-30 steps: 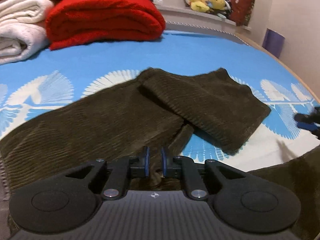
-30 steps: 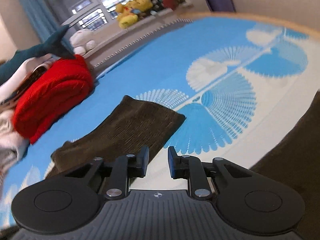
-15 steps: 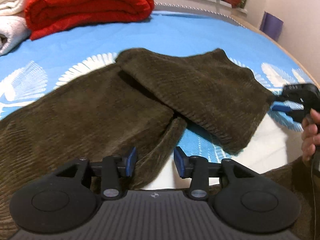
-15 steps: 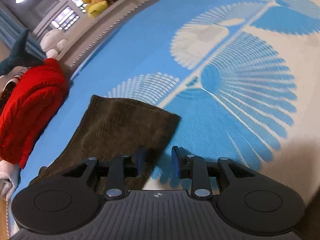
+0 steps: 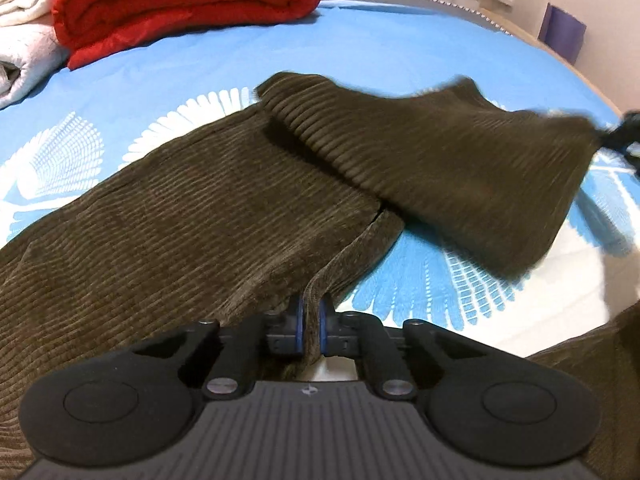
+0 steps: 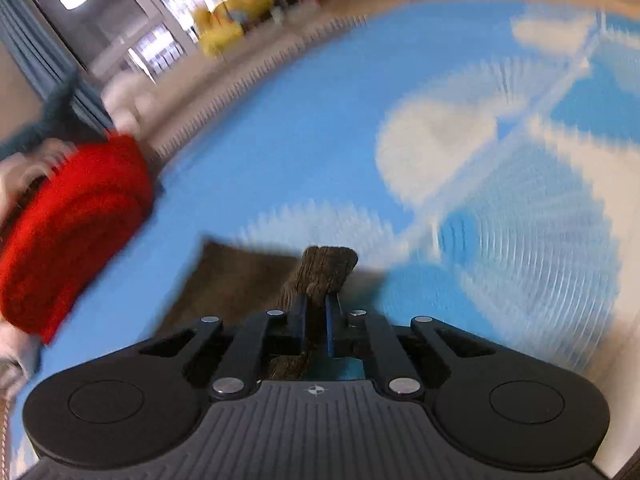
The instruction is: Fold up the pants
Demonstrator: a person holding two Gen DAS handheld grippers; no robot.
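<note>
Two tools grip the same pair of brown corduroy pants at once. The left tool is closed on a fold of fabric at the near edge of one leg, close to the person, with cloth pinched upright between its blue-lined fingers. The right tool is clamped on the far corner of the other leg's hem, and a bunched tuft of corduroy sticks up past its tips; in the left view it shows only as a dark shape at the right edge, where the leg's corner is drawn to a point.

What the fold likely turns on is this: the pants lie across the bed, their long axis running from the lower left of the left view up toward the right. One leg crosses over the other near the middle and angles away to the right, its end lifted and blurred. The right tool is the nearer one to that free end, so carrying it back across toward the left tool looks like the natural next move.

Under the pants is a blue bedsheet with white fan patterns. A rolled red blanket and white bedding sit at the far left, well apart from the pants. A window ledge with a yellow plush toy lies beyond, badly blurred.
</note>
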